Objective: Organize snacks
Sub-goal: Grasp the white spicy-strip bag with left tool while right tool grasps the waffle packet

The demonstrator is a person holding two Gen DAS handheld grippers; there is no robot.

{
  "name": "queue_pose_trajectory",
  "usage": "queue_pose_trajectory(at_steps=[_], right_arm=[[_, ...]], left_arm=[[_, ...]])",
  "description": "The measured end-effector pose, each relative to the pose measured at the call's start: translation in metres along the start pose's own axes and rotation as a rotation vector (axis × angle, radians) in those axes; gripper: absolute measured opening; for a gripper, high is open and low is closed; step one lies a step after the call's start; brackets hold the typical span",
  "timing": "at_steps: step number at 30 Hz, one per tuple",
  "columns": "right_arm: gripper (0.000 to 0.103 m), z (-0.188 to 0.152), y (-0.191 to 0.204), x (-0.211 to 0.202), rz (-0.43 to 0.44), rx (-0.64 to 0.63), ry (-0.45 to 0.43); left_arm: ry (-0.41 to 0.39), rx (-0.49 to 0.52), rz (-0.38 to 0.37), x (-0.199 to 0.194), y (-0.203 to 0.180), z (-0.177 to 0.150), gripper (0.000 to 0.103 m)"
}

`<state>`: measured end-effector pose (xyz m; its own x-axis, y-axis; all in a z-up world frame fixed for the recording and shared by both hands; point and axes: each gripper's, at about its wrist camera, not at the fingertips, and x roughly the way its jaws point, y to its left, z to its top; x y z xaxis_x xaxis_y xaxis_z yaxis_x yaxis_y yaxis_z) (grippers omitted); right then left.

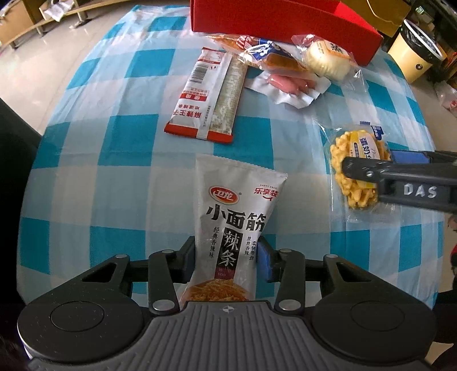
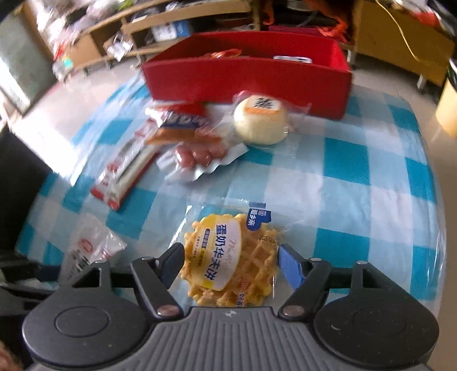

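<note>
My left gripper [image 1: 227, 256] is shut on a grey spicy-strip packet [image 1: 234, 225], its fingers pressed on both sides of it. My right gripper [image 2: 231, 256] has its fingers around a wrapped yellow waffle [image 2: 231, 256] lying on the checked cloth; the pads sit at its edges, and the waffle also shows in the left wrist view [image 1: 354, 168] under the right gripper [image 1: 368, 162]. A red box [image 2: 248, 80] stands at the table's far side. Before it lie a round white bun [image 2: 261, 120], pink sausages [image 2: 197, 155], a wrapped cake [image 2: 182, 122] and a long red-white packet [image 2: 128, 165].
The table carries a blue-and-white checked cloth [image 1: 114, 142]. A yellow bin [image 1: 414, 54] stands off the far right corner. Wooden shelves [image 2: 171, 20] line the back of the room. The grey packet shows at lower left in the right wrist view [image 2: 88, 251].
</note>
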<state>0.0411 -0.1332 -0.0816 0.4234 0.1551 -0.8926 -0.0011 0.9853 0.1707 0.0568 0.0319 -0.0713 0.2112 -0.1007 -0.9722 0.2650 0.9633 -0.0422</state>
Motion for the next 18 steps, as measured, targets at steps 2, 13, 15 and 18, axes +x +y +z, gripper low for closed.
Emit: queue_pose_trajectory(at_steps=[2,13,15,18], right_arm=[[0.081,0.0,0.004,0.005,0.004,-0.013,0.009],[0.102,-0.009,0.003,0.021,0.002,-0.045,0.031],[0.101,-0.011,0.011,0.025,-0.029,-0.102,0.042],[0.102,-0.015,0.019,0.027,-0.069,-0.153,0.047]], left_arm=[[0.001,0.004,0.004,0.001,0.0,0.001,0.052],[0.011,0.005,0.006,0.005,-0.001,0.006,0.058],[0.007,0.008,0.007,0.006,0.0,0.005,0.06],[-0.003,0.012,0.034,0.007,0.0,0.004,0.066]])
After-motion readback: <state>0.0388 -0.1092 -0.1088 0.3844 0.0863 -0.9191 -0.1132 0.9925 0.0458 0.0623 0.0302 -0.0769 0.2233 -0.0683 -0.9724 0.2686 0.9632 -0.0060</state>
